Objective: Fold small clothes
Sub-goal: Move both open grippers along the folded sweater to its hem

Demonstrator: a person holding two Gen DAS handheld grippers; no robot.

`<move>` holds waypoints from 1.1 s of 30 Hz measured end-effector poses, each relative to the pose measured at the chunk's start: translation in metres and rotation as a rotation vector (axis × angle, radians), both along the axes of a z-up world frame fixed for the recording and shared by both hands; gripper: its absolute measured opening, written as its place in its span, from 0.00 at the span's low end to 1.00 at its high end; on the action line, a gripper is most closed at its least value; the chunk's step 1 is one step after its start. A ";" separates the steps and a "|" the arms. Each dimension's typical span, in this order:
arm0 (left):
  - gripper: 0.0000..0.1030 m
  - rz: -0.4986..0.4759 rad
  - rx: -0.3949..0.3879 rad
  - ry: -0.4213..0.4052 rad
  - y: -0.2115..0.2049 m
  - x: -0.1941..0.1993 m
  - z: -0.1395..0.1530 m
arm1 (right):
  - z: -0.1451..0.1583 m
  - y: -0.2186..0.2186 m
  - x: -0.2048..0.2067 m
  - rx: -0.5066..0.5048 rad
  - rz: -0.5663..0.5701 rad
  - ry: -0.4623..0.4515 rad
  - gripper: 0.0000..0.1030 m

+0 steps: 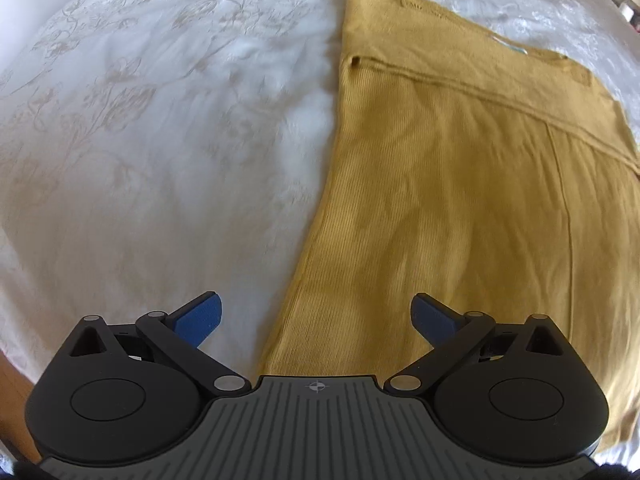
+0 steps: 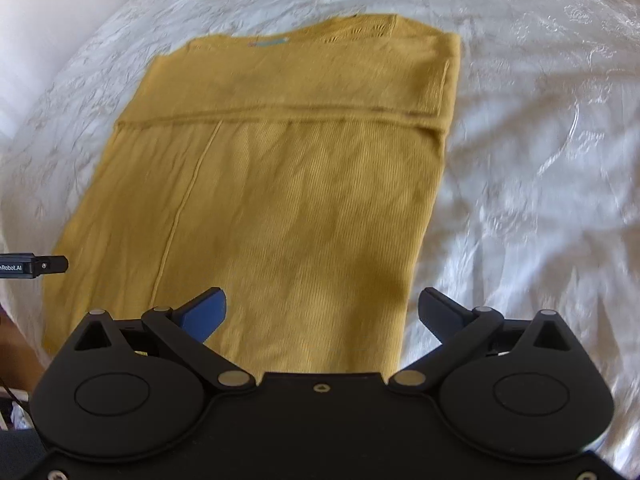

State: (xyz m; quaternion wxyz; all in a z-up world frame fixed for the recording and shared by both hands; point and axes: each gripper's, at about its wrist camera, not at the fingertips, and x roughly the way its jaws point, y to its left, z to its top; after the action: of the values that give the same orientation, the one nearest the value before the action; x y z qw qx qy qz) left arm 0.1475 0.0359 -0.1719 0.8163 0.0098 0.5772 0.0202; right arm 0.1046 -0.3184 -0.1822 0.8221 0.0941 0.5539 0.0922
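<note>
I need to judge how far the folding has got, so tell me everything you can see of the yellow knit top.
The mustard-yellow top is a fine ribbed knit lying flat on the white floral-patterned bedspread. Its sides look folded inward, giving a long rectangle with straight edges; a seam-like ridge crosses it near the neckline end, and another runs lengthwise. A small turquoise label shows at the neckline. Light creases remain. Nothing grips it; only the cloth beneath touches it.

A white tablecloth [image 1: 160, 140] with a woven floral pattern of vines and blossoms covers the surface, filling the left wrist view from 7 o'clock round to 12 o'clock. In the right wrist view the same cloth [image 2: 520, 180] is creased and glossy, running from 12 to 5 o'clock. A strip of brown wooden surface [image 1: 16, 392] shows at 8 o'clock beyond the cloth's edge.
</note>
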 end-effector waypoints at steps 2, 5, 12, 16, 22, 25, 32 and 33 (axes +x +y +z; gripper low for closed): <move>1.00 -0.011 0.000 0.001 0.002 -0.012 -0.002 | -0.002 0.002 -0.012 0.002 -0.005 0.011 0.99; 1.00 -0.029 -0.007 0.003 0.006 -0.026 -0.004 | -0.001 0.006 -0.029 -0.001 -0.021 0.017 0.99; 1.00 -0.109 -0.057 -0.017 0.014 -0.051 -0.012 | 0.003 0.022 -0.072 -0.002 -0.111 0.018 0.99; 1.00 -0.147 -0.072 -0.028 0.016 -0.062 -0.018 | 0.009 0.033 -0.097 0.005 -0.144 0.016 0.99; 1.00 -0.222 -0.069 -0.041 0.015 -0.062 -0.034 | 0.011 0.043 -0.125 -0.013 -0.176 -0.002 0.99; 1.00 -0.217 -0.097 -0.026 0.016 -0.055 -0.044 | 0.010 0.047 -0.134 -0.020 -0.192 -0.026 0.99; 1.00 -0.172 -0.140 0.011 0.017 -0.046 -0.060 | -0.003 0.037 -0.139 0.000 -0.242 -0.023 0.99; 1.00 -0.168 -0.141 0.009 0.017 -0.046 -0.060 | -0.008 0.033 -0.139 0.013 -0.263 -0.012 0.99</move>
State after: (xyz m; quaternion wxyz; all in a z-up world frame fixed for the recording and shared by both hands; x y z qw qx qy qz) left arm 0.1016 0.0530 -0.2318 0.8113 0.0010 0.5778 -0.0890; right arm -0.0343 -0.2854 -0.1902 0.8299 0.1705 0.5311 -0.0120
